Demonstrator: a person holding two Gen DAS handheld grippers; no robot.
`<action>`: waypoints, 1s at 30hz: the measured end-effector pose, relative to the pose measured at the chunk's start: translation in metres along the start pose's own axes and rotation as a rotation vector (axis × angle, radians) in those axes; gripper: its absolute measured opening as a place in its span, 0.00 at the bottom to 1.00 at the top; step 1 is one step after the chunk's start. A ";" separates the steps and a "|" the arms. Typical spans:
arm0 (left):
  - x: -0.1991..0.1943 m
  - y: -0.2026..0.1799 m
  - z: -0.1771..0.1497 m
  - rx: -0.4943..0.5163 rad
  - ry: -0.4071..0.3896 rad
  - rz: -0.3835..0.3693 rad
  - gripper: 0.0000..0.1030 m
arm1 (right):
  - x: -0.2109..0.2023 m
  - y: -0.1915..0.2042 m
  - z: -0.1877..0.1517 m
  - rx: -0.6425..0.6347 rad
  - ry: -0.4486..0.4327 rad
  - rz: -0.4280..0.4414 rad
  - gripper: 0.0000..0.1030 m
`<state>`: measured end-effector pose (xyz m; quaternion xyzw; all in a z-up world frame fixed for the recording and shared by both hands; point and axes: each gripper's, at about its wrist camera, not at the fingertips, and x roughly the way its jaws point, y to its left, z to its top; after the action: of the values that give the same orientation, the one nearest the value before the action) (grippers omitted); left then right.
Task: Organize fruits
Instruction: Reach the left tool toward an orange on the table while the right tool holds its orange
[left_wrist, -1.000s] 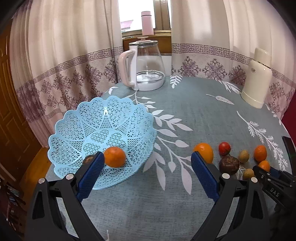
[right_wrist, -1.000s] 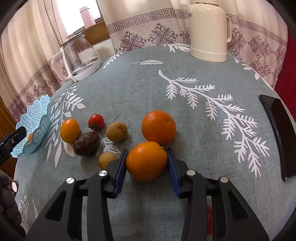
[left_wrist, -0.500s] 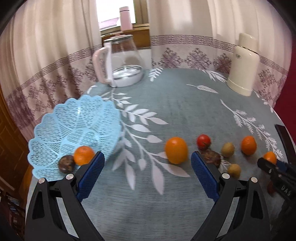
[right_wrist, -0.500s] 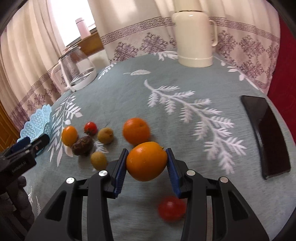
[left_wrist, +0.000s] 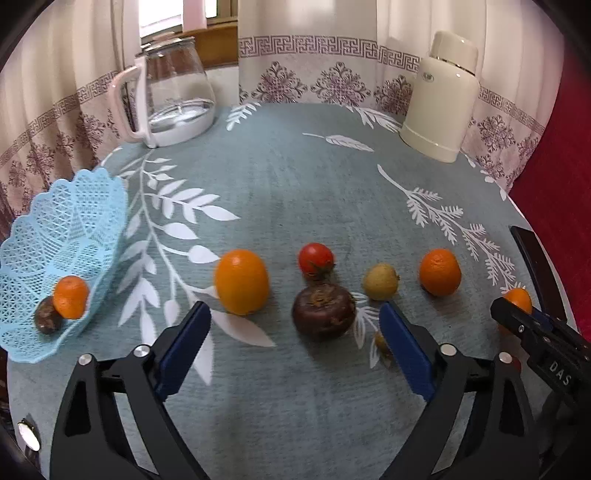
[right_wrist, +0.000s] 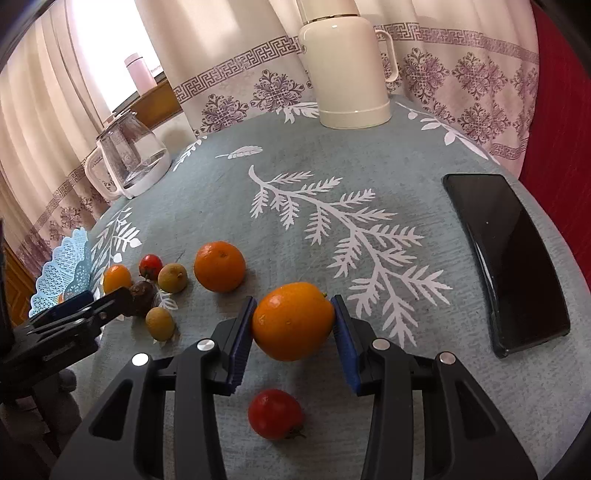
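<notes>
Our right claw squeezes a big round orange above the grey-blue leafy tablecloth. Our left claw is wide and holds nothing. The light blue lacy plastic basket is cut off at the edge. A small yellow-green fruit hides behind one finger.

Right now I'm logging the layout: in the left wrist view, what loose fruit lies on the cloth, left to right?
Oval orange → red tomato → yellow-green fruit → round orange.
</notes>
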<state>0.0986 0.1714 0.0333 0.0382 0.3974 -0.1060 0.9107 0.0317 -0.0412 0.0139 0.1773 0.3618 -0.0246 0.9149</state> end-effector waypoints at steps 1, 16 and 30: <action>0.003 -0.001 0.000 -0.005 0.009 -0.006 0.86 | 0.001 0.000 0.000 0.001 0.002 0.003 0.40; 0.002 -0.012 -0.003 -0.003 0.010 -0.019 0.72 | 0.003 -0.001 -0.002 0.012 0.008 0.023 0.40; -0.005 -0.003 -0.007 -0.092 0.045 -0.066 0.61 | 0.002 -0.001 -0.003 0.013 0.003 0.030 0.40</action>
<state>0.0899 0.1706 0.0318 -0.0146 0.4233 -0.1167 0.8983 0.0313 -0.0414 0.0104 0.1889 0.3604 -0.0129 0.9134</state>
